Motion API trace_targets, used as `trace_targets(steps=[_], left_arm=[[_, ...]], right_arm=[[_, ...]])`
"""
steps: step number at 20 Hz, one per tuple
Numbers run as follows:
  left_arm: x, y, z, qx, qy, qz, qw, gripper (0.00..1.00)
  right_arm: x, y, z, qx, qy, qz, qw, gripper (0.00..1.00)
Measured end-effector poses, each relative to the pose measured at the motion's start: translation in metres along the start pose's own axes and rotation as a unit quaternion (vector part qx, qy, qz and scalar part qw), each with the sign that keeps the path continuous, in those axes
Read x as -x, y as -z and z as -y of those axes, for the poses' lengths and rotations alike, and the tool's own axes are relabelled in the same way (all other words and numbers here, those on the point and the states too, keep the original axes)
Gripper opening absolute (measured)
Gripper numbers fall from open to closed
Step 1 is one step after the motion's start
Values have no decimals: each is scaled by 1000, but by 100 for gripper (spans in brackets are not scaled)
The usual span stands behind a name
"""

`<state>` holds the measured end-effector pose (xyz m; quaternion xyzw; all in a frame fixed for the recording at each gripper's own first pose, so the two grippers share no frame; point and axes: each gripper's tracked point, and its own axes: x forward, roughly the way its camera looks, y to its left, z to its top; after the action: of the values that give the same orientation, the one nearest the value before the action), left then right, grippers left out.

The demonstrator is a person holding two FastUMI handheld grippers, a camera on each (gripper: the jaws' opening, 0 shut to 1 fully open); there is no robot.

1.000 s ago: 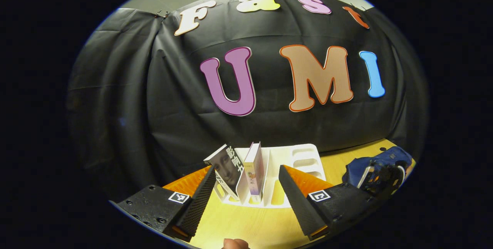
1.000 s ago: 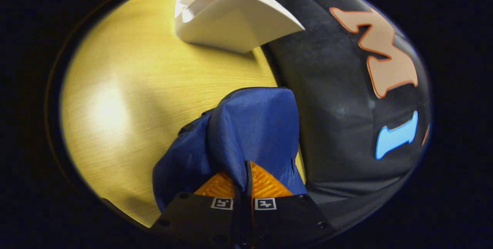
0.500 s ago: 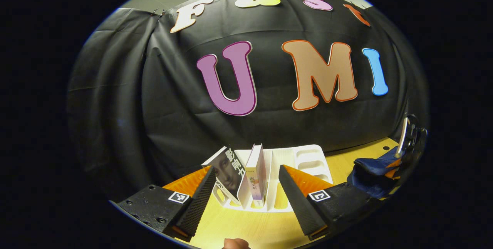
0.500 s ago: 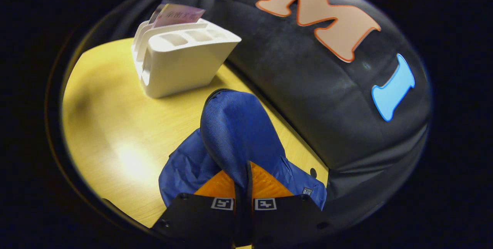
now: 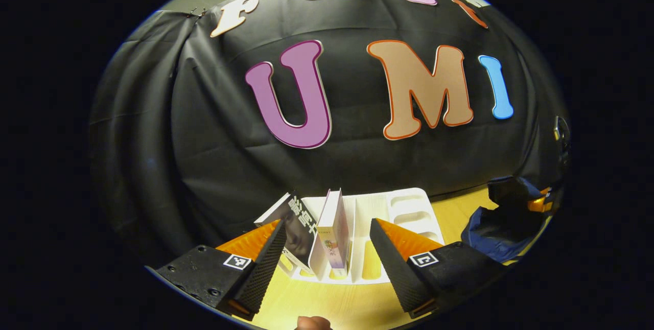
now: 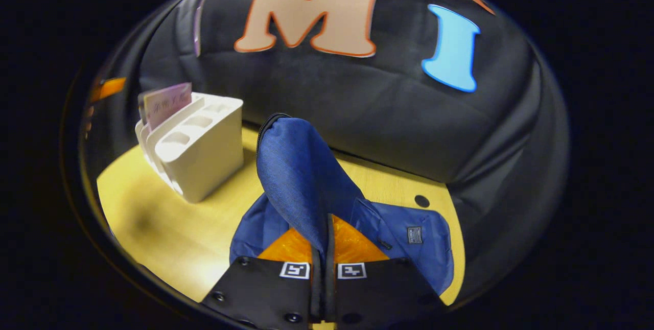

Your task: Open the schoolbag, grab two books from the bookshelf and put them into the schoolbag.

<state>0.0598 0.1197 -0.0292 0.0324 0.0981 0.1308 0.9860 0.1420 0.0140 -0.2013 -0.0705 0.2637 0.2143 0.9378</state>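
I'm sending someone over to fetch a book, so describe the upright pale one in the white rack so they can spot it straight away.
On the yellow wooden table, in front of the black cloth wall, stands a white slotted bookshelf. Two books sit in its left-hand slots. The pale book stands upright with a light, pinkish cover, just right of the dark-covered book, which leans over to the left.

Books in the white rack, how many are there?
2. A dark-covered book leans in the left end of the white rack. A pale book stands upright just right of it. The other slots look empty, though parts are hidden.
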Motion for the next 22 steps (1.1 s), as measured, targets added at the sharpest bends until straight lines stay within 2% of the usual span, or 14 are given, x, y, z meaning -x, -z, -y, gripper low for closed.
trace_targets(steps=[3,4,6,7,8,10,11,12,13,14,17,18,21,22], left_arm=[[-14,-13,-2,-8,10,14,1000,96],[-18,-16,-4,-13,11,15,1000,100],[-29,-20,-4,-19,19,15,1000,96],[-35,-19,-2,-25,28,7,999,100],[-40,-21,-2,-31,33,5,999,95],[-52,-21,2,-37,53,-9,998,95],[-59,-19,0,-39,59,-21,997,100],[-65,-18,-1,-39,61,-34,997,95],[-72,-16,-2,-38,65,-49,996,95],[-79,-13,-4,-36,66,-60,995,95],[-98,-3,-8,-30,70,-106,991,96],[-104,2,-9,-28,72,-124,989,95],[-118,26,-12,-35,73,-187,979,96],[-123,36,-12,-38,73,-209,974,96]], right_arm=[[6,-5,15,-81,3,3,997,6],[7,-7,21,-108,4,5,994,6],[10,-9,30,-155,8,7,988,6],[12,-9,35,-172,9,8,985,6],[13,-9,39,-186,10,8,982,6],[13,-8,48,-208,13,6,978,6],[12,-6,49,-216,14,7,976,6],[10,-5,52,-219,16,6,976,6],[11,-5,52,-221,17,7,975,2],[12,-5,52,-220,17,6,975,6],[12,-3,53,-224,18,5,974,6],[12,-4,54,-229,18,6,973,10],[12,-5,54,-251,17,9,968,2],[12,-6,54,-258,17,11,966,10]])
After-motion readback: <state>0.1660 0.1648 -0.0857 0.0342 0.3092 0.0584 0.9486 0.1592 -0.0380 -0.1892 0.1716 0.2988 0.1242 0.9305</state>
